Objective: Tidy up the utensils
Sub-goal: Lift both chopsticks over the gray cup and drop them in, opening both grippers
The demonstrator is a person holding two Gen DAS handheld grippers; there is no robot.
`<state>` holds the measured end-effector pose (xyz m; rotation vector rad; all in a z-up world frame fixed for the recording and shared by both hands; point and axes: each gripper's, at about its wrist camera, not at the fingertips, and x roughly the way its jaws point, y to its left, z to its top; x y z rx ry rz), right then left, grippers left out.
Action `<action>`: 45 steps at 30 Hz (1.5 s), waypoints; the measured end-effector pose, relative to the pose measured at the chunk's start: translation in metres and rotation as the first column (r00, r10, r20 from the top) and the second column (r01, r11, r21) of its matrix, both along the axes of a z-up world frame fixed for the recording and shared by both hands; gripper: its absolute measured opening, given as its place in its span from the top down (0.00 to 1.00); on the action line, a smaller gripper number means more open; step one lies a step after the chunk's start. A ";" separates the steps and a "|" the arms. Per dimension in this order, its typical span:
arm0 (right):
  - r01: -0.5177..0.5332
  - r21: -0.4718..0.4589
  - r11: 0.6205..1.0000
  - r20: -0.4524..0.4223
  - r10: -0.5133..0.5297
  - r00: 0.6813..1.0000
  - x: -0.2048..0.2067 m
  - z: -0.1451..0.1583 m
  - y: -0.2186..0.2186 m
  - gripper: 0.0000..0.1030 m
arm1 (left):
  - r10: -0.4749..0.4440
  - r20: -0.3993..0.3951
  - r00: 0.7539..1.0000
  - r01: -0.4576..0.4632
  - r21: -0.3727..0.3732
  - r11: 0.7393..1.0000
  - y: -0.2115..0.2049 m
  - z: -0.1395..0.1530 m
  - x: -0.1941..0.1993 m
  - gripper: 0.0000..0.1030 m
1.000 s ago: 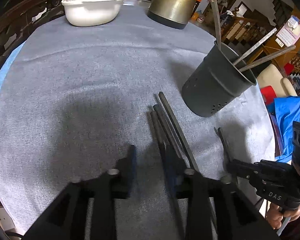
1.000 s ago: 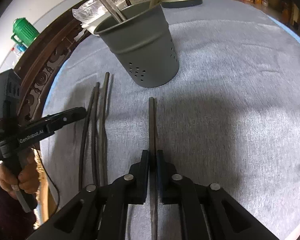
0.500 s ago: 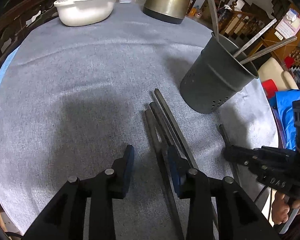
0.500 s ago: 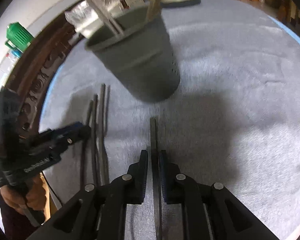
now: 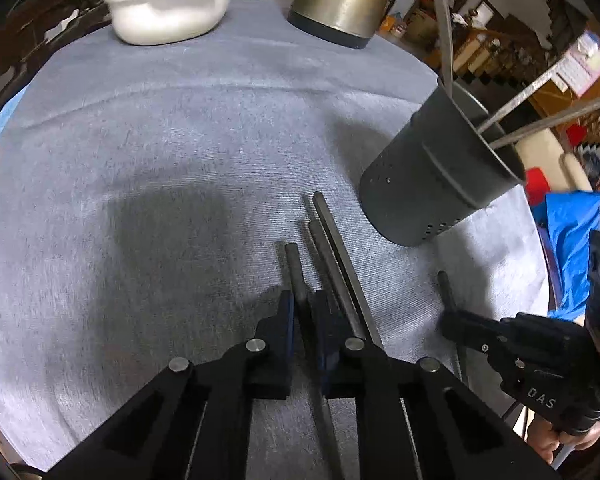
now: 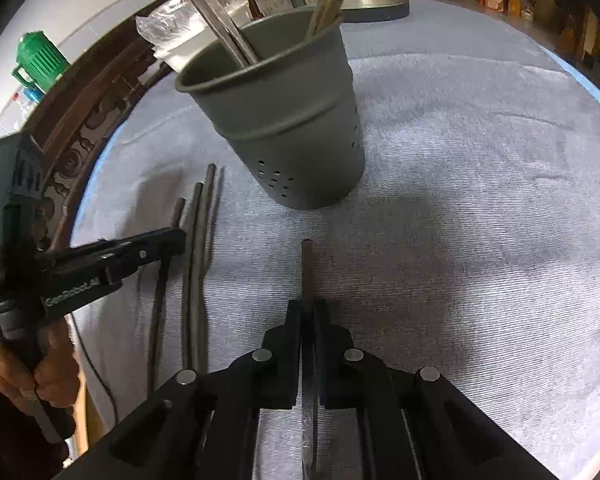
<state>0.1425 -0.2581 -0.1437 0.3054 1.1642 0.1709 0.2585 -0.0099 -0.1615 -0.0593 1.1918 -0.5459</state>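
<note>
Left gripper (image 5: 302, 312): its fingers have just been closing and now pinch one dark chopstick (image 5: 294, 270), the leftmost of a loose group of three; half a second back the same fingers stood spread around it.
Right gripper (image 6: 309, 314): its fingers have drawn in the last bit and are pressed onto a single chopstick (image 6: 306, 268) that lies apart from the others, its tip poking out ahead of the fingertips.
Other sticks: two more (image 5: 336, 256) lie on the bench just right of the left fingers, untouched, running ahead toward the cup.
Cup (image 6: 284, 120): ahead of both pairs of fingers, a little left of the right pair and well right of the left pair; upright on the grey cloth (image 5: 180, 140), with a few utensils already leaning out of it.
Change: compared with a second ago, both hands have gone from lining up to holding, while neither has lifted; both sticks seem to rest on the cloth.
Meaning for the task: likely each hand now has one stick secured, so the pick-up step looks done and carrying to the cup comes next.
Risk: the left stick lies close to its neighbours, so a lift could drag one along.
Left over: at least two sticks remain to collect afterwards.
</note>
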 end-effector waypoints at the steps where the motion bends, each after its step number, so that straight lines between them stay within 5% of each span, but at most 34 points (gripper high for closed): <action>1: -0.006 0.006 1.000 0.021 0.006 1.000 -0.002 0.004 0.000 0.94 | 0.007 0.009 1.000 -0.006 -0.009 1.000 0.003 0.003 -0.004 0.91; 8: -0.062 0.032 0.998 0.220 0.053 0.974 -0.019 0.046 -0.001 0.94 | 0.081 0.110 0.991 -0.070 -0.097 0.993 0.021 0.046 -0.018 0.94; 15: -0.066 0.073 0.995 0.380 0.034 0.924 -0.029 0.077 -0.002 0.94 | 0.103 0.277 0.955 -0.060 -0.162 0.985 0.023 0.107 -0.043 0.94; 25: -0.049 0.119 0.992 0.612 -0.035 0.790 -0.061 0.139 -0.011 0.94 | 0.114 0.424 0.899 -0.019 -0.222 0.975 0.012 0.167 -0.065 0.94; 45: 0.082 0.141 0.987 0.752 -0.160 0.640 -0.055 0.202 -0.035 0.94 | 0.189 0.572 0.798 -0.035 -0.270 0.962 0.001 0.232 -0.066 0.94</action>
